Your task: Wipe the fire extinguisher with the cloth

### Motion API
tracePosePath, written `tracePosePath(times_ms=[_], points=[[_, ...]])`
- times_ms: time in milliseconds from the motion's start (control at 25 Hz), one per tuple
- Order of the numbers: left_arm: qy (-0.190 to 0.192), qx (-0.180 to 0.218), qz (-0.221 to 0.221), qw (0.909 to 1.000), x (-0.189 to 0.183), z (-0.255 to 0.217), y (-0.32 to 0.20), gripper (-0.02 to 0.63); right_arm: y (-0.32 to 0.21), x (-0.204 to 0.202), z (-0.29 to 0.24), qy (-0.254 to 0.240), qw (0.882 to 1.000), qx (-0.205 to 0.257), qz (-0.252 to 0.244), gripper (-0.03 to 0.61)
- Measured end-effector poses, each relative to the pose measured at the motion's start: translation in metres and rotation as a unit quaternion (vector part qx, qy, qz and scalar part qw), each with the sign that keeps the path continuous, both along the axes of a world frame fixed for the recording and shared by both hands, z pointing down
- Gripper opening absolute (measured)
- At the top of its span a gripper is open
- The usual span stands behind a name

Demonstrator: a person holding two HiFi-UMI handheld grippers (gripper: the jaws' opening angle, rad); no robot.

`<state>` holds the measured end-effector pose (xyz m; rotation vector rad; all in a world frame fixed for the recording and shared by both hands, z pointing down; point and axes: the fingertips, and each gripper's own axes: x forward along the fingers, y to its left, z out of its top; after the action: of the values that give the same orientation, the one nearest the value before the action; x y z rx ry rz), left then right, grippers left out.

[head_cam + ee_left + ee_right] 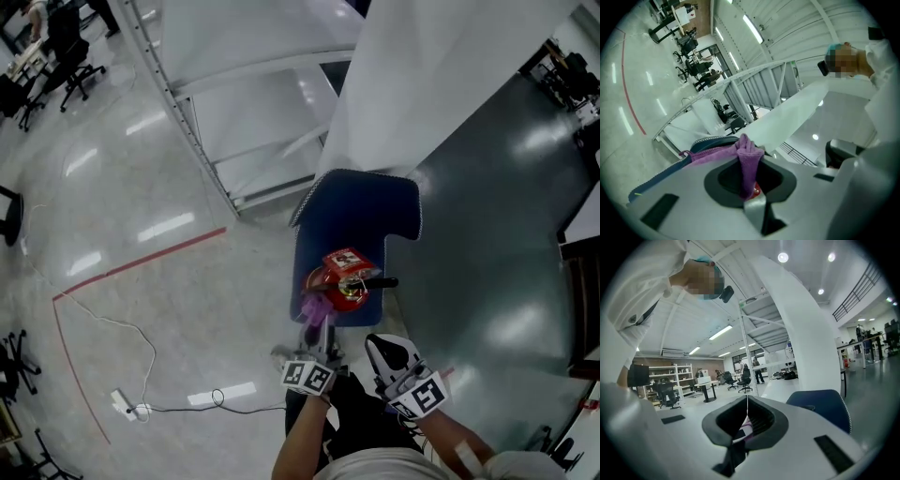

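Observation:
The red fire extinguisher [339,277] stands on a blue pad [370,206] on the floor, its black handle pointing right. A purple cloth [314,304] hangs against its left side, and my left gripper [321,324] is shut on that cloth. In the left gripper view the cloth [749,161] is bunched upright between the jaws of the left gripper [750,174], with a sliver of the red extinguisher [756,190] below. My right gripper [381,343] hovers just right of and below the extinguisher without touching it. In its own view the right gripper [747,405] has its jaws meeting along a thin line.
A white metal frame [202,141] and a white draped sheet [441,84] stand beyond the pad. A white cable with a plug [127,403] lies on the glossy floor at left, beside red floor tape [141,262]. Office chairs [70,56] stand far off.

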<state>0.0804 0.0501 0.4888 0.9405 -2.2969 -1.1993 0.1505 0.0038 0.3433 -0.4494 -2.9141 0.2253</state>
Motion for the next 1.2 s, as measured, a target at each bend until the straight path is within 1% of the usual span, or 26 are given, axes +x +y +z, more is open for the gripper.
tracePosePath(times_ms=[80,200,320,400,440,560,640,680,800,880,960,1080,1160,1200], points=[[0.000,0.000,0.008,1.0000,0.002,-0.014,-0.001,0.052,-0.003,0.001,-0.011,-0.003,1.000,0.001,0.007,0.014],[-0.012,-0.006,0.014,0.9998,0.003,-0.037,-0.002,0.052,-0.011,-0.001,-0.021,0.001,1.000,0.015,0.024,0.014],[-0.026,-0.034,0.022,0.9989,0.005,-0.066,0.007,0.052,-0.014,-0.006,-0.031,0.008,0.999,0.021,0.033,0.014],[-0.051,-0.047,0.033,0.9971,0.000,-0.087,0.015,0.052,-0.012,-0.014,-0.043,-0.010,0.999,0.014,0.032,0.014],[-0.062,-0.048,0.037,0.9963,-0.004,-0.098,0.018,0.054,-0.011,-0.020,-0.048,-0.023,0.999,0.009,0.031,0.014],[-0.080,-0.046,0.039,0.9950,-0.001,-0.125,0.027,0.052,-0.008,-0.019,-0.066,-0.045,0.998,0.005,0.035,0.014],[-0.097,-0.059,0.040,0.9927,0.006,-0.144,0.032,0.052,-0.006,-0.016,-0.081,-0.057,0.998,0.007,0.037,0.014],[-0.108,-0.071,0.040,0.9907,0.006,-0.156,0.034,0.052,-0.006,-0.017,-0.088,-0.064,0.997,0.008,0.036,0.014],[-0.151,-0.126,0.039,0.9797,0.011,-0.190,0.040,0.052,-0.005,-0.018,-0.103,-0.072,0.997,0.009,0.035,0.014],[-0.182,-0.162,0.032,0.9693,0.017,-0.212,0.044,0.052,-0.008,-0.016,-0.112,-0.073,0.996,0.008,0.043,0.014],[-0.212,-0.189,0.026,0.9584,0.022,-0.233,0.049,0.052,-0.011,-0.014,-0.124,-0.076,0.996,0.006,0.053,0.014],[-0.251,-0.214,0.019,0.9440,0.026,-0.259,0.055,0.054,-0.011,-0.011,-0.141,-0.085,0.995,0.001,0.060,0.014],[-0.264,-0.225,0.015,0.9377,0.028,-0.271,0.060,0.052,-0.006,-0.009,-0.149,-0.089,0.994,-0.001,0.061,0.014],[-0.267,-0.229,0.013,0.9361,0.028,-0.275,0.062,0.052,-0.004,-0.008,-0.151,-0.090,0.994,-0.001,0.061,0.014]])
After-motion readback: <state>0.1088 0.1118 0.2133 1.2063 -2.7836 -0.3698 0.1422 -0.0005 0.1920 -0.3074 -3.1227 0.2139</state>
